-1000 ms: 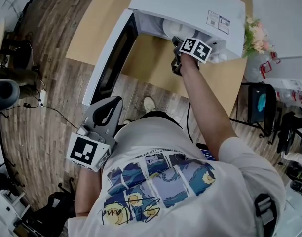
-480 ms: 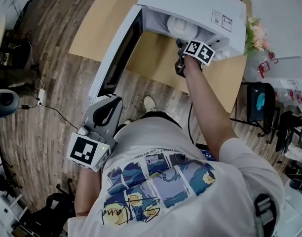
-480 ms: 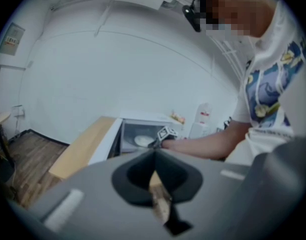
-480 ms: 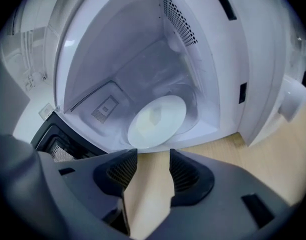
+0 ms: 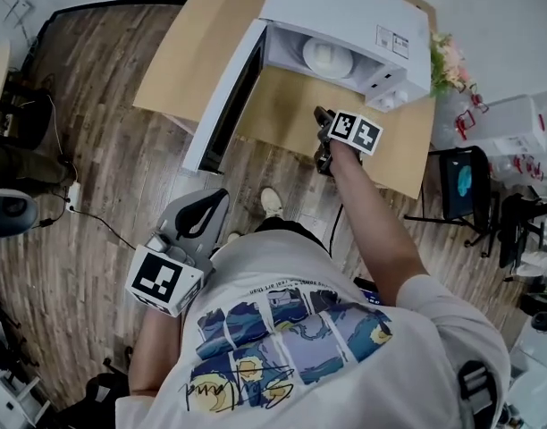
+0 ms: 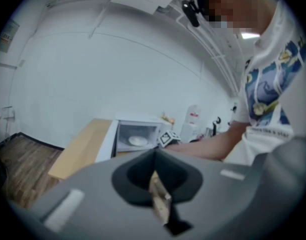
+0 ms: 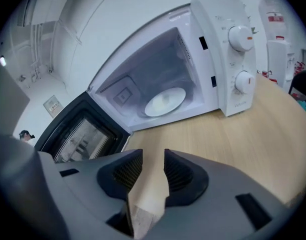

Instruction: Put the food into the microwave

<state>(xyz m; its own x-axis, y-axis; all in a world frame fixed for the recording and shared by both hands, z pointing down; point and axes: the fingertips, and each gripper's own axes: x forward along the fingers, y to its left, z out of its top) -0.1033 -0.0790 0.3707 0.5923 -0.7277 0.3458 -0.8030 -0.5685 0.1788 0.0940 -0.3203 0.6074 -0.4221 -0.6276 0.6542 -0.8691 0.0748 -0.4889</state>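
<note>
Wooden worktop (image 5: 282, 119), open microwave (image 5: 345, 7), food plate (image 7: 165, 101) already inside.
Right tongs (image 7: 153, 159) stand released and empty, their jaws have just been closing a little, and the plate lies ahead of them. Left tongs (image 6: 154, 160) are clenched on nothing, well apart from it. The plate looks stiff, smooth and breakable, so I would grip its rim.

A light wooden desk (image 5: 282, 114) with a flat rectangular top stands on a brown wood-plank floor (image 5: 113, 168). Directly on it, toward the far edge, sits a white boxy microwave oven (image 5: 345, 7), its dark-windowed door (image 5: 227, 96) swung open to the left.
</note>
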